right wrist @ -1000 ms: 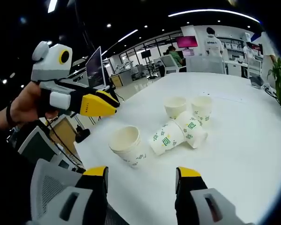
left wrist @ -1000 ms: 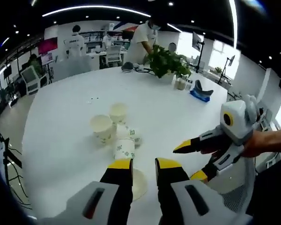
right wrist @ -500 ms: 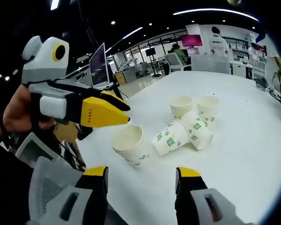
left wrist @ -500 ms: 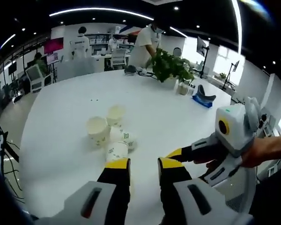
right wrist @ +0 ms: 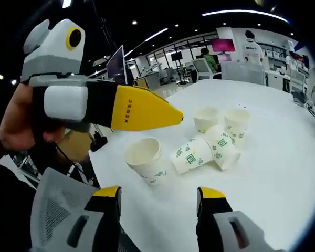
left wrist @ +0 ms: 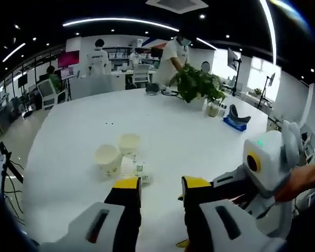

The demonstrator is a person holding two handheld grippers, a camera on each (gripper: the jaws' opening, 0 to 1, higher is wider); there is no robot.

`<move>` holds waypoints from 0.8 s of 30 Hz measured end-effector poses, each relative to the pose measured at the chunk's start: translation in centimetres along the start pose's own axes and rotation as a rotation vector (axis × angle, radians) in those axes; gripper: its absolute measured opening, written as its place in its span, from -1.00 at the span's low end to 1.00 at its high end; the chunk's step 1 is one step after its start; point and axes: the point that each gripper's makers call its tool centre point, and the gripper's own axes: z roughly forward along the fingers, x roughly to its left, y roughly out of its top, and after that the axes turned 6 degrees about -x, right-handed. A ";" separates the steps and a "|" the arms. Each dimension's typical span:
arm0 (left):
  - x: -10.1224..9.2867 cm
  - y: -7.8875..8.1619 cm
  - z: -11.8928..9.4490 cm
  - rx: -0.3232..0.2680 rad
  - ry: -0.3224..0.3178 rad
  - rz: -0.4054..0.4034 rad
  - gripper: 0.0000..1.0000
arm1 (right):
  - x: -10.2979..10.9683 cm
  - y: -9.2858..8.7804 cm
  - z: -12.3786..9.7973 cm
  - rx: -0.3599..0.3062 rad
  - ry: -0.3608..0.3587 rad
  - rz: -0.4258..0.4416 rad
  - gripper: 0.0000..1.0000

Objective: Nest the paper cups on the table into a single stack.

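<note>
Several white paper cups with green prints sit on the round white table (right wrist: 283, 173). In the right gripper view two stand upright (right wrist: 206, 118) (right wrist: 237, 122), two lie on their sides (right wrist: 191, 154) (right wrist: 223, 149), and one tilted cup (right wrist: 145, 160) is nearest. My right gripper (right wrist: 159, 194) is open and empty, short of the tilted cup. My left gripper (right wrist: 168, 113) reaches in from the left above that cup. In the left gripper view my left gripper (left wrist: 161, 185) is open and empty, just short of a lying cup (left wrist: 139, 170) and two upright cups (left wrist: 107, 159) (left wrist: 129, 143). The right gripper (left wrist: 223, 184) comes in from the right, fingertips hidden.
A potted plant (left wrist: 197, 84) and a blue object (left wrist: 235, 118) stand on the table's far right side. People and desks fill the room behind. A mesh chair back (right wrist: 58, 205) is close to the table edge by the right gripper.
In the right gripper view the left gripper has moved right and closer, now over the tilted cup. The left gripper view has drawn back, so the cups look smaller.
</note>
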 end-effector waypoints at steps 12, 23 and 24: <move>2.9 1.3 -0.9 -0.005 0.099 0.046 -0.41 | 0.0 -0.1 -0.6 0.011 0.046 -0.041 0.16; 7.5 1.5 -3.9 0.012 0.131 0.091 -0.37 | -2.2 3.1 -0.2 -0.058 -0.029 -0.020 0.15; 8.1 1.6 -3.8 0.008 0.135 0.092 -0.37 | -2.7 3.7 -0.1 -0.067 -0.037 -0.015 0.14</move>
